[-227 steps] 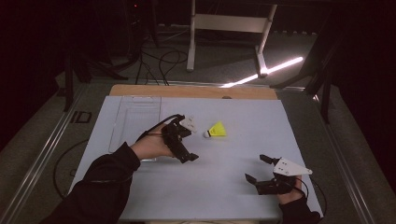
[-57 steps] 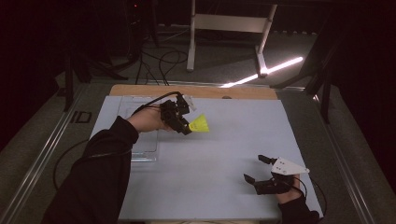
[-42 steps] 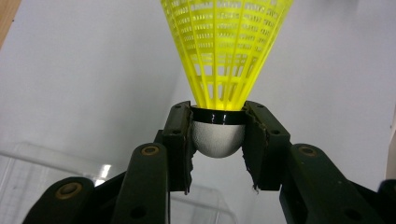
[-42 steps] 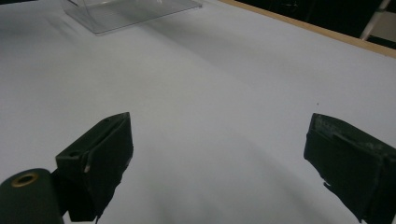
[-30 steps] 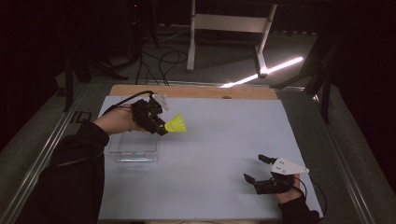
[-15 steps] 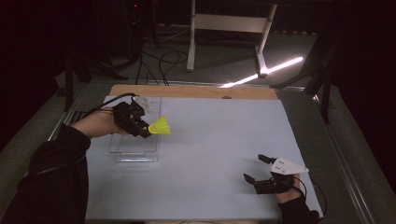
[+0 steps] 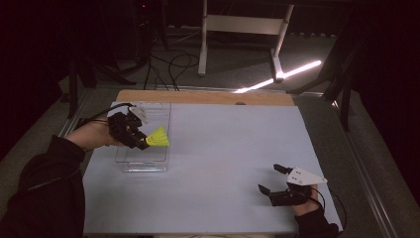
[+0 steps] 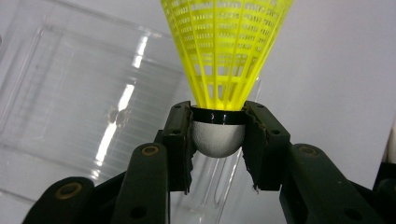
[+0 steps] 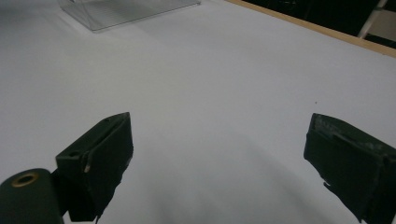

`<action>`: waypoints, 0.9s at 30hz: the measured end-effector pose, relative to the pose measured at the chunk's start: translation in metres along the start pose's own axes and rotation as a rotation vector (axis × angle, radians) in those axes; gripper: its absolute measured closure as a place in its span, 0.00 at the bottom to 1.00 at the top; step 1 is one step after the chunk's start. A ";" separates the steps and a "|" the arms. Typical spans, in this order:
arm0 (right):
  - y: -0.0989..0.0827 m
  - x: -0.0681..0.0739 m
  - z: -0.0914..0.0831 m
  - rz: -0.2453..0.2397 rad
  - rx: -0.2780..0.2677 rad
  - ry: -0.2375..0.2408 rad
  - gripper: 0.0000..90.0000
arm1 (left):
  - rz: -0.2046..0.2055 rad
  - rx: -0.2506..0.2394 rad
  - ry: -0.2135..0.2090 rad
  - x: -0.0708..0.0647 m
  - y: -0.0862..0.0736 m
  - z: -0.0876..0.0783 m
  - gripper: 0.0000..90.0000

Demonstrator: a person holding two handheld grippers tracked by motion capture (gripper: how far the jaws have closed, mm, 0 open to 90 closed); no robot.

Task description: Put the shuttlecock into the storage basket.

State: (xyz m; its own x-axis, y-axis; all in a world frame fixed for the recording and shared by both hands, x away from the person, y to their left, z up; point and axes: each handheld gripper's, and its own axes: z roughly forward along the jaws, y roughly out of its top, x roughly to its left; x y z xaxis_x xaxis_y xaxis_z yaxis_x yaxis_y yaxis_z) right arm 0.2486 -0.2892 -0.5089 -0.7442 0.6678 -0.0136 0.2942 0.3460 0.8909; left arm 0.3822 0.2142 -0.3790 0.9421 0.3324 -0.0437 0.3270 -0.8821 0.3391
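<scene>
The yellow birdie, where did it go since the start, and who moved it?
The left gripper picked the birdie up off the mat's middle and carried it left, over the clear box. It is clamped by its white cork tip. The right gripper stayed open, resting on the mat.

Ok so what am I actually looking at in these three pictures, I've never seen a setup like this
A person sits at a white table holding a hand-held two-jaw tool in each hand. One picture is taken from above; the other two come from small cameras riding on each tool, looking along its black jaws. The left tool is shut on the white cork of a yellow shuttlecock, carried over a clear plastic box. The right tool rests near the table's front edge, jaws open and nothing between them.
</scene>
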 end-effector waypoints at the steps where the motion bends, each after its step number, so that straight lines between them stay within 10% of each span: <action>1: 0.000 0.000 0.000 -0.001 0.000 0.001 0.09 | -0.007 0.000 0.003 0.001 -0.002 0.001 0.72; 27: 0.000 0.000 0.001 0.004 0.008 0.005 0.09 | -0.042 0.073 -0.028 0.017 -0.038 0.043 0.72</action>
State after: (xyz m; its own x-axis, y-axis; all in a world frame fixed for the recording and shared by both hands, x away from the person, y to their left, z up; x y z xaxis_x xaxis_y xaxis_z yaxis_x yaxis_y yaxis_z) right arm 0.2489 -0.2885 -0.5095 -0.7460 0.6659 -0.0078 0.3020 0.3487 0.8872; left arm 0.3891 0.2386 -0.4327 0.9287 0.3612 -0.0836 0.3701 -0.8898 0.2669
